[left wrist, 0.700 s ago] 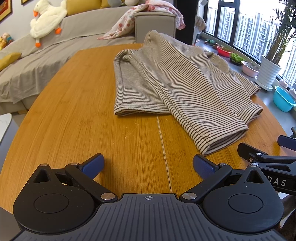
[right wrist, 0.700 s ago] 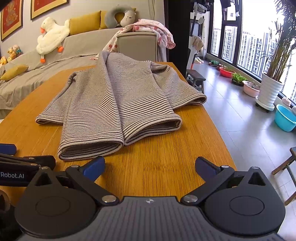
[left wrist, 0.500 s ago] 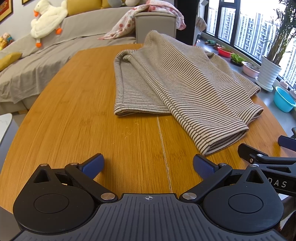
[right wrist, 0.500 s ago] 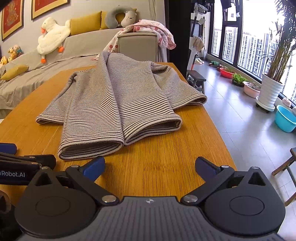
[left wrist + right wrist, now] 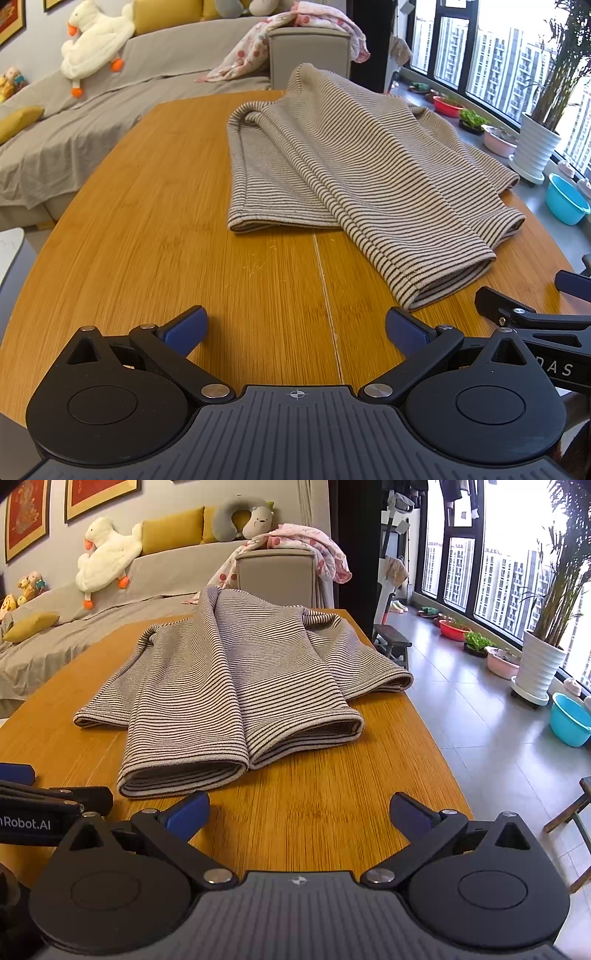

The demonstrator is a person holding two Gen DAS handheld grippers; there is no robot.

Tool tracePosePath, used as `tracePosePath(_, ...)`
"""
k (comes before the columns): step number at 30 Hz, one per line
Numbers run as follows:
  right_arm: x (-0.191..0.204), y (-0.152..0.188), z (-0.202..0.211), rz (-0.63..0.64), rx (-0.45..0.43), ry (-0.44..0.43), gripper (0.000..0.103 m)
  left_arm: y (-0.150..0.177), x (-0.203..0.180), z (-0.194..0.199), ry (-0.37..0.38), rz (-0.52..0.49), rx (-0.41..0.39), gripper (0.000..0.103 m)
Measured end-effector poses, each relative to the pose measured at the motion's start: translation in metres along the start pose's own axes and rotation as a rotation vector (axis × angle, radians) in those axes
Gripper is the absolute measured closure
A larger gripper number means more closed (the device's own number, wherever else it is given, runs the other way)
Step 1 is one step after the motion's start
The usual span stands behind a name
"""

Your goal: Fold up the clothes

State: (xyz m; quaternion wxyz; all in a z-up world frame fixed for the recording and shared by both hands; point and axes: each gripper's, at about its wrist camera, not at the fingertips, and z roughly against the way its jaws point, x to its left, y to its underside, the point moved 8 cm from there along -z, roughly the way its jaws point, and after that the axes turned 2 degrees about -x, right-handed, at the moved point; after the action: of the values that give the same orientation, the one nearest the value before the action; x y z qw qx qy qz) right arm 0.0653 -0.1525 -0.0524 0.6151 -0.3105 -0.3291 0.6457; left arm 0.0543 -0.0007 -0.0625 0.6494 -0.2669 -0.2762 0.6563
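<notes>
striped garment point(image 5: 354, 177) unmoved, both claws unchanged

Right gripper point(image 5: 299, 806) gapes above table point(image 5: 314, 812), near striped garment point(image 5: 236, 694).

Bright daylight pours in from the windows point(image 5: 495, 568) on the right, blown out white at the panes. Focus is sharp throughout, and fisheye bending curves the desk point(image 5: 147, 229) edges

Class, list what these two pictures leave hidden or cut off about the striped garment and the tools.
- Striped garment: its far end drops behind the table edge in both views.
- Garment's inner layers: covered by its own folds.
- Right tool: cut off by the left view's edge.
- Left tool: likewise in the right view.
</notes>
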Motion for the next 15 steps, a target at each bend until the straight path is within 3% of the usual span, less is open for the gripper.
tracePosePath(15, 0.0016, -0.0014, 0.0006, 0.005, -0.017, -0.005, 0.0, 0.0002, -0.0003, 0.0005, 0.006, 0.006, 0.008, 0.0)
